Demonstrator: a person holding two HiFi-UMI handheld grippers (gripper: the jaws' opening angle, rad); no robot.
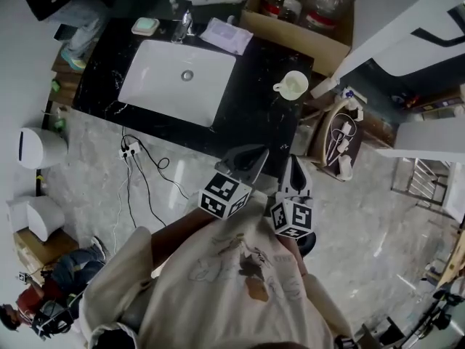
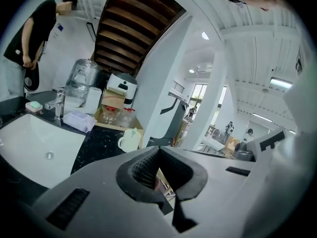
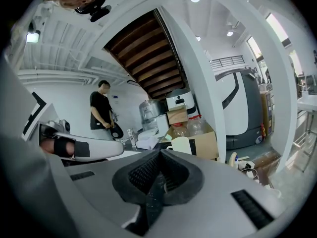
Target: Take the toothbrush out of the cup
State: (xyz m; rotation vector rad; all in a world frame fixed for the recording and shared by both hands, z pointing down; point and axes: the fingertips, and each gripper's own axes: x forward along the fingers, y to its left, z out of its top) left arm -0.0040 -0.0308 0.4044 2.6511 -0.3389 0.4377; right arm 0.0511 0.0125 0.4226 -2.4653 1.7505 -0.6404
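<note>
A pale cream cup (image 1: 293, 85) with a handle stands at the right end of the black countertop (image 1: 254, 107); it also shows as the cup (image 2: 130, 140) and the cup (image 3: 180, 145) in the gripper views. No toothbrush can be made out in it. My left gripper (image 1: 248, 158) hangs over the counter's front edge, short of the cup, jaws shut and empty (image 2: 159, 151). Beside it on the right, my right gripper (image 1: 294, 167) also points toward the cup, its jaws together with nothing between them (image 3: 159, 156).
A white sink (image 1: 178, 78) with a faucet (image 1: 182, 25) fills the counter's left part. A soap dish (image 1: 145, 26) and a folded cloth (image 1: 227, 35) lie behind it. A cardboard box of bottles (image 1: 305, 9) stands behind the cup. Cables (image 1: 134, 155) trail on the floor. A person (image 3: 101, 110) stands at the back.
</note>
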